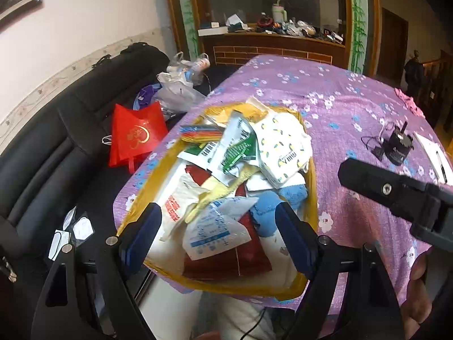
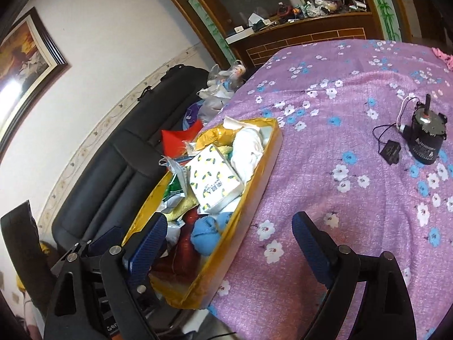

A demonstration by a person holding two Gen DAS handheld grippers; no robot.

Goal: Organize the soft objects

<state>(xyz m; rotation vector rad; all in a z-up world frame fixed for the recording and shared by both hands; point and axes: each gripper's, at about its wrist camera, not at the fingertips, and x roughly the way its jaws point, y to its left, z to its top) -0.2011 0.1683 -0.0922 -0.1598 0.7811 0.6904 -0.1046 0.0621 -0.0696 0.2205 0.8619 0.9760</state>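
Note:
A shallow yellow box (image 1: 312, 187) lies on the purple flowered tablecloth (image 1: 354, 99), heaped with soft things. Among them are a lemon-print tissue pack (image 1: 283, 147), a blue cloth (image 1: 266, 206), a white packet with blue print (image 1: 215, 226), a green and white packet (image 1: 237, 147) and a dark red pouch (image 1: 249, 255). My left gripper (image 1: 218, 215) hangs open over the near end of the box, holding nothing. My right gripper (image 2: 230, 221) is open and bare, straddling the box's right rim (image 2: 254, 181) near the blue cloth (image 2: 208, 229) and the tissue pack (image 2: 215, 181).
A black motor (image 2: 424, 138) with wires sits on the cloth to the right, beside a white paper with a pen (image 1: 433, 155). A pink cloth (image 1: 407, 102) lies at the far edge. To the left, a black sofa (image 1: 56, 141) carries a red bag (image 1: 136, 136) and plastic bags (image 1: 178, 85).

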